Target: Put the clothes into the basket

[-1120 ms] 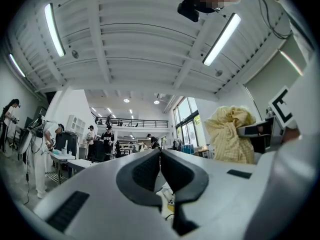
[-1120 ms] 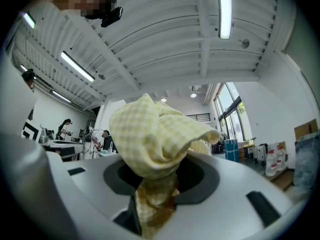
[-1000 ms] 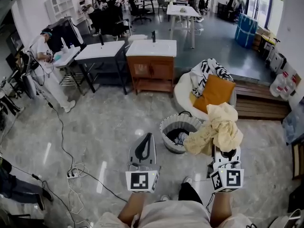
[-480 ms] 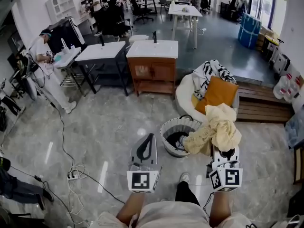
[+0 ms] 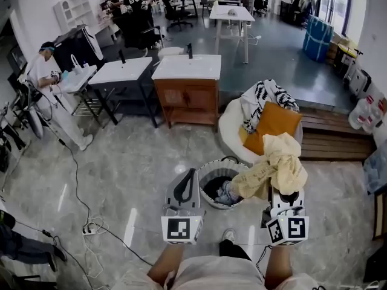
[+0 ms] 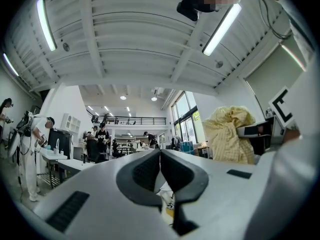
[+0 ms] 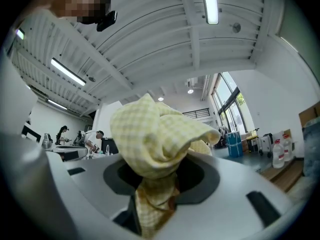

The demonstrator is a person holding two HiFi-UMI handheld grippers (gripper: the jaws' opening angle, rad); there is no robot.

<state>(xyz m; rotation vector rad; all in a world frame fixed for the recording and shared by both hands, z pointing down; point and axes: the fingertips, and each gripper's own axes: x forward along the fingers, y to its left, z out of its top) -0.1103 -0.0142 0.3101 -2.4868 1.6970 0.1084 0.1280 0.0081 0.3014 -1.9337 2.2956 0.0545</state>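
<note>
A pale yellow checked garment (image 5: 279,167) is bunched up in my right gripper (image 5: 285,193), which is shut on it; the cloth hides the fingertips. In the right gripper view the garment (image 7: 156,136) bulges up from between the jaws of that gripper (image 7: 157,184). One end of the cloth hangs over the right rim of the round woven basket (image 5: 219,162) on the floor, which holds dark and blue clothes (image 5: 225,192). My left gripper (image 5: 185,188) hovers beside the basket's left rim, shut and empty. In its own view the left gripper (image 6: 160,165) has its pads together.
A white round chair (image 5: 228,122) behind the basket carries an orange cushion (image 5: 273,122) and a black-and-white garment (image 5: 261,95). A wooden sink cabinet (image 5: 186,95) stands further back, a wooden bench (image 5: 334,139) at right. Cables (image 5: 91,225) lie on the floor at left. People work at the tables beyond.
Both grippers have moved forward across the floor to the basket. The yellow garment's hanging end is now over the basket's right rim. The grip on it is unchanged.
</note>
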